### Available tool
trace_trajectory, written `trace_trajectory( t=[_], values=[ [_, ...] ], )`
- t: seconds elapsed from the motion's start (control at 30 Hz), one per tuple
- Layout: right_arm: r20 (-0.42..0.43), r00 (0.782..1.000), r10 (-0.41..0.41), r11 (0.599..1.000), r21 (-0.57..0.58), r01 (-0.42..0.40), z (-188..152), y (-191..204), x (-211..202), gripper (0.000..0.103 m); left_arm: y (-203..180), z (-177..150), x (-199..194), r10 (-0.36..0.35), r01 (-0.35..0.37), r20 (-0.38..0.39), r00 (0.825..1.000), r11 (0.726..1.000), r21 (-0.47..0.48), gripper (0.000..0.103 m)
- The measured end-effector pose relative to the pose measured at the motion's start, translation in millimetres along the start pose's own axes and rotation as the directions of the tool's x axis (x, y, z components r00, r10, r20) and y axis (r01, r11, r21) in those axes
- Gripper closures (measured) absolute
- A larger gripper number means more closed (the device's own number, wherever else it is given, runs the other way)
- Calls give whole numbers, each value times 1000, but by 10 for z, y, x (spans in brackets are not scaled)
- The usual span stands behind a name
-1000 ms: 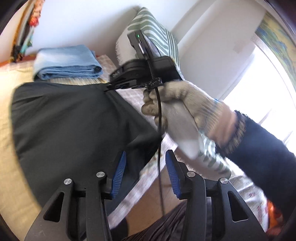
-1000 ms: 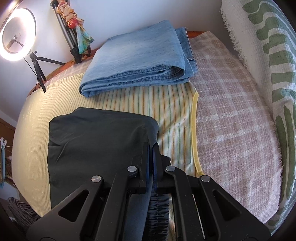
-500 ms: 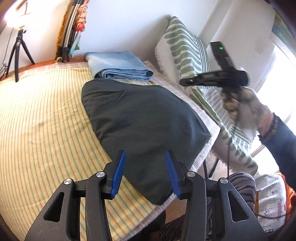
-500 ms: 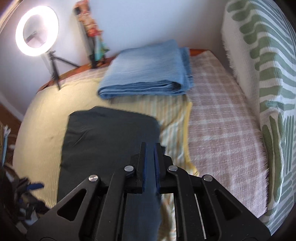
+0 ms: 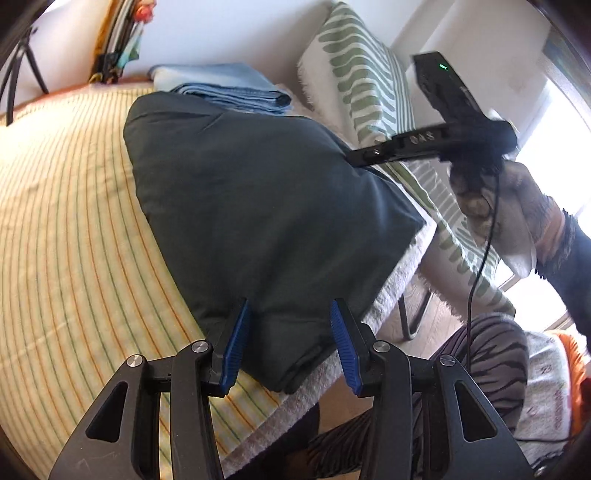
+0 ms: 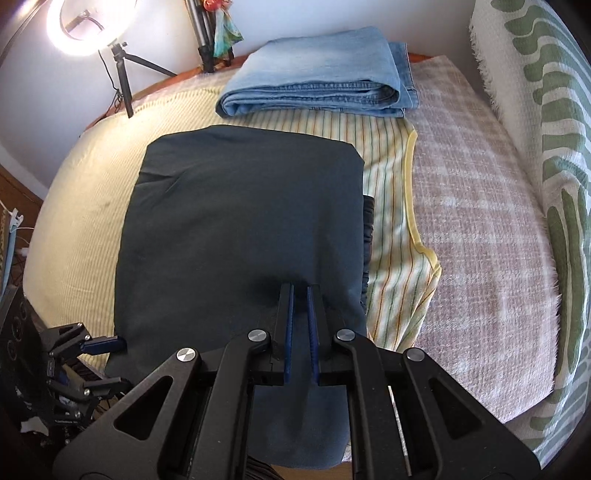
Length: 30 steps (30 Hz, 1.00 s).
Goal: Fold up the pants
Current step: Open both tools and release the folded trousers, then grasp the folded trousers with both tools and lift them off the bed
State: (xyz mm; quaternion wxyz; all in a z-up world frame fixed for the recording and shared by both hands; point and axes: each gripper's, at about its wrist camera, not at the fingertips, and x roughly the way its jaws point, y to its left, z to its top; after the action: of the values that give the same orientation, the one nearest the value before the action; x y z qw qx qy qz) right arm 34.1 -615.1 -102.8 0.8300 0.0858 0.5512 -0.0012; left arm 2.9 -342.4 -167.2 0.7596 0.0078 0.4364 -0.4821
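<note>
The dark green pants [image 6: 240, 229] lie folded into a thick rectangle on a yellow striped sheet [image 6: 77, 192] that covers the bed, their near end hanging a little over the bed's front edge. Along the right side of the fold a gathered waistband edge peeks out from under the top layer.

The right tongs [image 6: 300, 295] hang above the near part of the pants with only a narrow slit between the blue pads — nothing is pinched in that slit, and the cloth lies flat beneath. In the left wrist view a gloved hand [image 5: 517, 206] carries them, tips at the right edge of the pants.

The left tongs [image 5: 288, 314] stand partly open over the near corner of the fold, the pads [image 5: 236, 347] clear of the cloth on either side. They show again at the lower left of the right wrist view [image 6: 105, 363].

Beyond the pants sits a folded pair of light blue jeans [image 6: 317, 70], apart from them. To the right lie a pink checked blanket [image 6: 480, 229] and a white cushion with green stripes [image 6: 546, 147]. A lit ring light [image 6: 86, 26] on a tripod stands behind the bed.
</note>
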Motion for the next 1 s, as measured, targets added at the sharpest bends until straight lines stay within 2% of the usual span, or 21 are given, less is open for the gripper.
trace_trajectory(
  t=[0.13, 0.23, 0.27, 0.37, 0.4, 0.47, 0.57, 0.67, 0.77, 0.87, 1.0],
  values=[
    [-4, 1000, -23, 999, -23, 23, 39, 59, -35, 95, -14, -16, -76, -17, 17, -8, 1000, 1000, -3, 60],
    [22, 1000, -8, 999, -40, 9, 95, 131, -127, 95, 16, -7, -168, -17, 16, -18, 1000, 1000, -15, 60],
    [31, 1000, -5, 999, -43, 6, 113, 145, -152, 90, 36, 2, -199, -16, 16, -16, 1000, 999, -29, 60],
    [58, 998, 11, 999, -43, -9, 158, 136, -216, 50, 145, 79, -345, -1, 2, 10, 1000, 998, -69, 54],
    [76, 997, 23, 999, -36, -20, 161, 96, -249, 47, 185, 116, -385, 5, -3, 22, 1000, 997, -81, 51],
    [86, 996, 39, 999, -17, -37, 185, 17, -274, 47, 294, 199, -443, 4, 1, 36, 999, 993, -117, 51],
    [80, 992, 100, 993, 59, -105, 214, -249, -264, 36, 477, 330, -465, 3, 6, 46, 999, 983, -184, 51],
    [78, 975, 210, 966, 137, -219, 193, -524, -197, 36, 603, 457, -435, 6, 8, 58, 998, 974, -228, 51],
    [75, 947, 311, 927, 195, -320, 150, -740, -51, 36, 688, 572, -326, -5, 17, 46, 999, 964, -265, 51],
    [73, 934, 348, 908, 221, -356, 112, -845, 75, 36, 774, 647, -219, -10, 20, 35, 999, 952, -305, 51],
    [100, 897, 431, 867, 228, -443, 101, -945, 202, 36, 861, 725, -91, -5, 9, 13, 1000, 942, -335, 51]
  ],
)
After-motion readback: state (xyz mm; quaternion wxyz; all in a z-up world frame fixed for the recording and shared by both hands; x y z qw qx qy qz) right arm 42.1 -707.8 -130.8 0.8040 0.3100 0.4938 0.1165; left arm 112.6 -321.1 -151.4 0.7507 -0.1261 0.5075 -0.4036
